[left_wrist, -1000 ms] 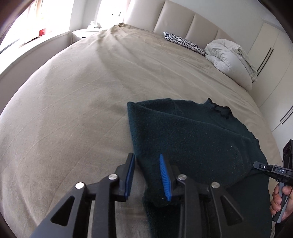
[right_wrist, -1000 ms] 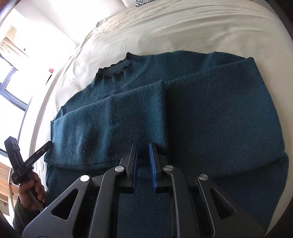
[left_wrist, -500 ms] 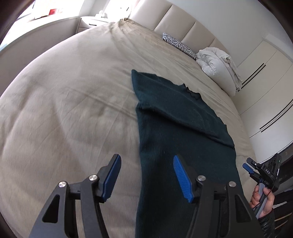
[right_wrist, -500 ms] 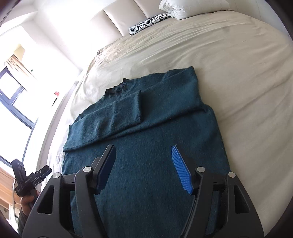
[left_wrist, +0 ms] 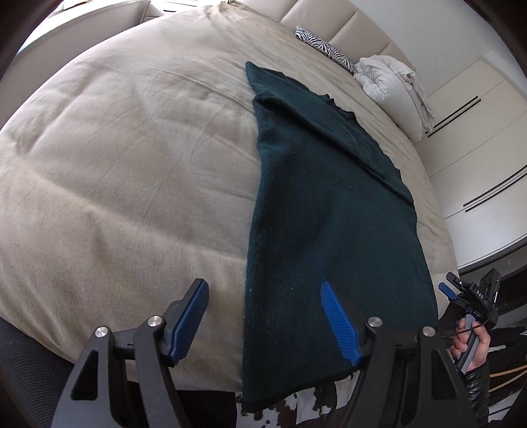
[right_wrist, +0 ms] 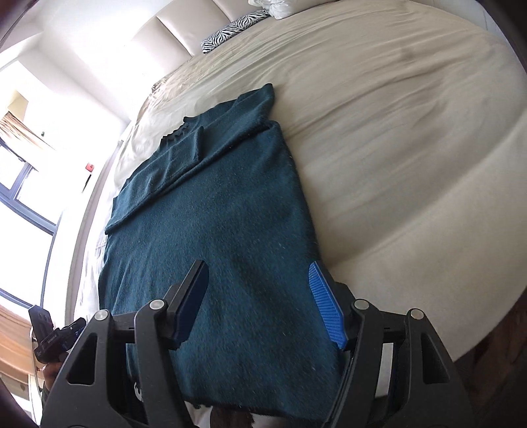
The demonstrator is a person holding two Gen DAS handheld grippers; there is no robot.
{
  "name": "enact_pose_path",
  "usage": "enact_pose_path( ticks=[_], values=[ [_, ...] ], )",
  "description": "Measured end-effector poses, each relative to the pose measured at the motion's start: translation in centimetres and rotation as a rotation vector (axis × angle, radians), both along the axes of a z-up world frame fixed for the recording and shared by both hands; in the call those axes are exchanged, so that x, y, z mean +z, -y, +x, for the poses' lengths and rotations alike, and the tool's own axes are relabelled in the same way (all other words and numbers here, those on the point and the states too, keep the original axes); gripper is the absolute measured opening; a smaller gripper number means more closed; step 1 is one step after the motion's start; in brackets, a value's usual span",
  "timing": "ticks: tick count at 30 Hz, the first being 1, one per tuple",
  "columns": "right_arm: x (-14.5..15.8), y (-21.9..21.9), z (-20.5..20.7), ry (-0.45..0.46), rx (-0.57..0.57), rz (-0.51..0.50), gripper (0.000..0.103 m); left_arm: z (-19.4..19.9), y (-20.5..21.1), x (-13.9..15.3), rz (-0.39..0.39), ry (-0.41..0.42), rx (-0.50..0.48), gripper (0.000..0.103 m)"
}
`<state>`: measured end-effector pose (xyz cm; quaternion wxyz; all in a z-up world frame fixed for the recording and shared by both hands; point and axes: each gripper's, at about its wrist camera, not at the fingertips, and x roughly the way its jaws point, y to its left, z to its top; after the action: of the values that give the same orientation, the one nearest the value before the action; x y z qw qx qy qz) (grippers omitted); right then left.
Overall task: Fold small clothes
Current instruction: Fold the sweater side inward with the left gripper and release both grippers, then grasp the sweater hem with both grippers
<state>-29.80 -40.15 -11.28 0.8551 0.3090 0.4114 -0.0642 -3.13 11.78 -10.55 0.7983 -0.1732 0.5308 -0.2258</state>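
Both jaws stand spread and empty, the left gripper having just widened, the right gripper likewise; beyond, the dark teal knitted sweater lies on the beige bedspread, hem overhanging; a one-sided pinch could skew the fold.

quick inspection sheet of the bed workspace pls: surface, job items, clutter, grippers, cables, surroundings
Surface: beige bedspread, lightly creased.
Job's things: dark teal sweater lies flat, both sleeves folded across the chest, hem hanging over the near bed edge.
Clutter: zebra-print pillow and bundled white duvet by the headboard, away from the sweater.
Grippers: left gripper open, jaws just widened, over the sweater's left edge; right gripper open over its lower right part; neither pinches fabric.
Cables: thin dark cord at the hand holding the right gripper.
Surroundings: padded headboard, white wardrobe doors, bright window.
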Motion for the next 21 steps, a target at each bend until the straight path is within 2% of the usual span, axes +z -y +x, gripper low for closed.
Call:
enact_pose_path(
  ticks=[5, 9, 21],
  values=[
    [-1.6, 1.3, -3.8, -0.073, -0.008, 0.035, 0.063, -1.8, 0.6, -1.5, 0.009, -0.063, -0.073, 0.076],
    [-2.4, 1.9, -5.7, -0.062, -0.023, 0.087, 0.062, -3.1, 0.8, -2.2, -0.004, -0.102, -0.1, 0.076],
    [-2.0, 1.2, -7.0, -0.082, 0.024, 0.142, 0.061, -4.0, 0.7, -3.4, -0.021, -0.146, -0.105, 0.074]
  ],
)
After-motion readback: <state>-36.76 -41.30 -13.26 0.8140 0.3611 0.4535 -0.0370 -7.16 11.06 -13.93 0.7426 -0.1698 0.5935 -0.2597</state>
